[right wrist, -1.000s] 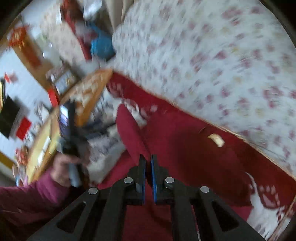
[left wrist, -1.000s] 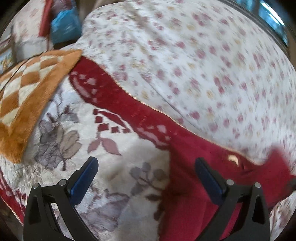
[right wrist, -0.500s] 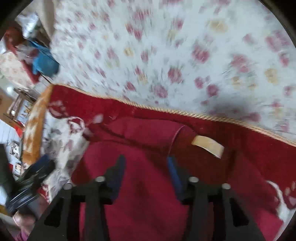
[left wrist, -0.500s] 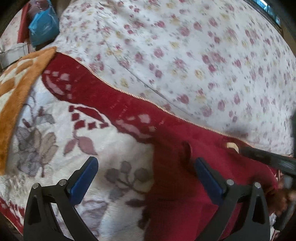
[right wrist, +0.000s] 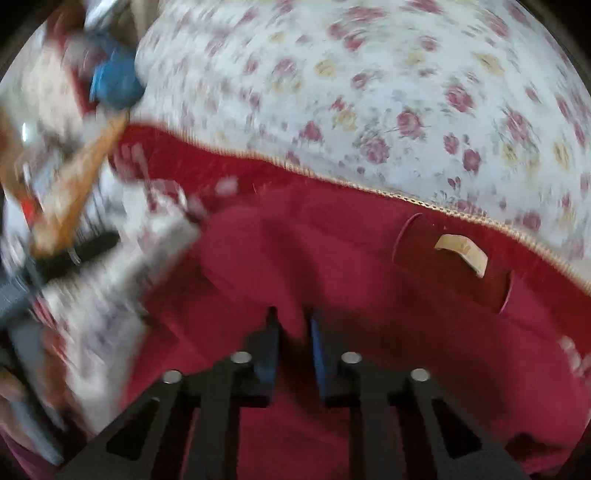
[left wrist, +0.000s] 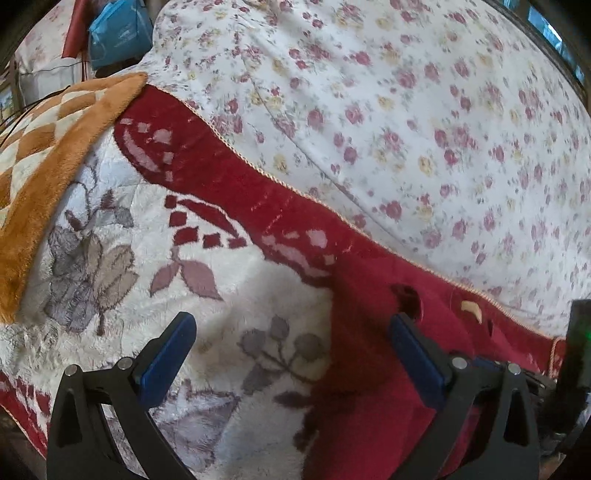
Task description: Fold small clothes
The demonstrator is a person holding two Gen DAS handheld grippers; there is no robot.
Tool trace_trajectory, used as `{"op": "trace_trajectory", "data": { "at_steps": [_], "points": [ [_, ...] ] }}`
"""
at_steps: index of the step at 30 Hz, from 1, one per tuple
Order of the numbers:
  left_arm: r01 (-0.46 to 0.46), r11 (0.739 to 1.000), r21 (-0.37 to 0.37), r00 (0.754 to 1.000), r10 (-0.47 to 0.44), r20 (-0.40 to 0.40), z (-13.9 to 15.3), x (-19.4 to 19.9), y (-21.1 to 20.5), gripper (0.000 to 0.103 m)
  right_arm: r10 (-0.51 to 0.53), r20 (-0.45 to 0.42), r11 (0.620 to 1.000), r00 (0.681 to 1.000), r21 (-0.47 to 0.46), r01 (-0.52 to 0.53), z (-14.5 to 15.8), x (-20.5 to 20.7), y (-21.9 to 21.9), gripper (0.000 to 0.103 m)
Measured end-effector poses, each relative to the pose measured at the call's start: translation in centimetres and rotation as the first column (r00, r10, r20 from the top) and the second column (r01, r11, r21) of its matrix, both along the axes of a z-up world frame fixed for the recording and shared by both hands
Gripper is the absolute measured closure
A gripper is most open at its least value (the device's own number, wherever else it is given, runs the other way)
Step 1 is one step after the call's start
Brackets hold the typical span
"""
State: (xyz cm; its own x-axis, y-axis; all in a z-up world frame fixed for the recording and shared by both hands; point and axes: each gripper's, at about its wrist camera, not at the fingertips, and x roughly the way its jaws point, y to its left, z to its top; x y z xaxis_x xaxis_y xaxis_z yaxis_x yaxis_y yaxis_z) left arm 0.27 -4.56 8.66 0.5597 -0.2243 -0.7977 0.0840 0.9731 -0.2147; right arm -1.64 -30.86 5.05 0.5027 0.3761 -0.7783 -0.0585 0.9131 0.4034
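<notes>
A dark red garment (left wrist: 369, 373) lies on a red-and-white blanket (left wrist: 229, 280); its collar with a cream label (left wrist: 471, 310) points to the floral sheet. My left gripper (left wrist: 291, 347) is open above the garment's left edge and the blanket. In the right wrist view the garment (right wrist: 332, 266) fills the middle, its label (right wrist: 463, 253) at the right. My right gripper (right wrist: 293, 332) is nearly shut, with a ridge of red cloth between its pads.
A white floral sheet (left wrist: 406, 110) covers the far side. An orange checked blanket (left wrist: 44, 147) lies at the left. A blue bag (left wrist: 118, 29) stands beyond it. The right gripper's body (left wrist: 576, 354) shows at the left view's right edge.
My right gripper opened half a second ago and has closed onto a fold of the red garment. My left gripper stayed open and drifted a little over the blanket.
</notes>
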Motion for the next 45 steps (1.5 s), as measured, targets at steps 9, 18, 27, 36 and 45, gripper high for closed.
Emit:
{"op": "trace_trajectory", "data": {
  "at_steps": [9,18,27,36,45],
  "points": [
    [0.079,0.997,0.027,0.997,-0.078,-0.011,-0.9,-0.5,-3.2,0.0,-0.011,-0.018,0.995,1.0,0.102,0.012,0.6,-3.7,-0.3,0.041],
    [0.205,0.957,0.205,0.977,-0.19,-0.091,-4.8,-2.0,-7.7,0.0,-0.495,-0.072,0.866,0.866,-0.121,0.485,3.0,-13.9,-19.6,0.02],
    [0.308,0.944,-0.119,0.951,-0.305,0.049,0.1,-7.2,-9.4,0.0,-0.533,-0.202,0.787,0.822,0.237,0.569,-4.3,-14.6,-24.9,0.083],
    [0.596,0.799,-0.084,0.795,-0.601,-0.076,-4.3,-14.0,-19.3,0.0,-0.49,0.007,0.862,0.872,-0.144,0.485,-2.5,-11.5,-22.3,0.093],
    [0.648,0.76,-0.054,0.757,-0.65,-0.068,-3.7,-14.9,-19.1,0.0,-0.485,0.045,0.873,0.874,-0.043,0.486,2.7,-14.6,-21.9,0.055]
  ]
}}
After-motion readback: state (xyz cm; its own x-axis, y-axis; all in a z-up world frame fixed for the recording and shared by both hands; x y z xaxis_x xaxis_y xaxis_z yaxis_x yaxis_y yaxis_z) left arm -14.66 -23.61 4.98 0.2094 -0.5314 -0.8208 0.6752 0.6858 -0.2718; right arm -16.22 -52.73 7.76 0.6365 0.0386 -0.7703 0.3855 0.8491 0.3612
